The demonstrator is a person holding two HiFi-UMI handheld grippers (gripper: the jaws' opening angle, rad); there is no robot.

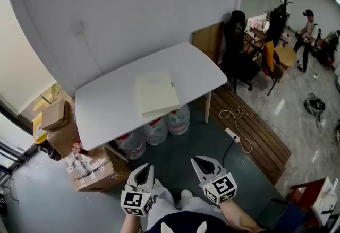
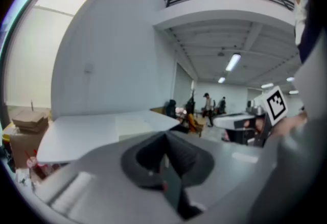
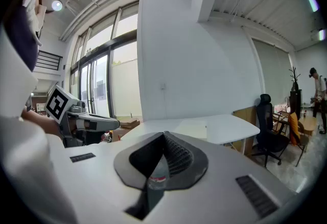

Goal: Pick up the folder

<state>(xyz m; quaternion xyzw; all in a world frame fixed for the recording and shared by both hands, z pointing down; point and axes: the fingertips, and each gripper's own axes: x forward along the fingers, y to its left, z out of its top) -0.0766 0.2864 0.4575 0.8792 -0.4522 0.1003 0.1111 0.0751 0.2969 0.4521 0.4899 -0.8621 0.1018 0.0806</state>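
left gripper (image 1: 141,175): jaws pressed together, nothing between | right gripper (image 1: 204,164): jaws together, empty | folder (image 1: 155,93): flat on table (image 1: 106,110), well apart from both

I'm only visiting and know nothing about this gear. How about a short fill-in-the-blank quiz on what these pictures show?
The cream folder lies flat on the white table, touched by ____ hand-held gripper.
The left hand-held gripper and the right hand-held gripper both have their jaws ____.
The plastic bags sit ____ the table.
Missing words: neither; shut; under.
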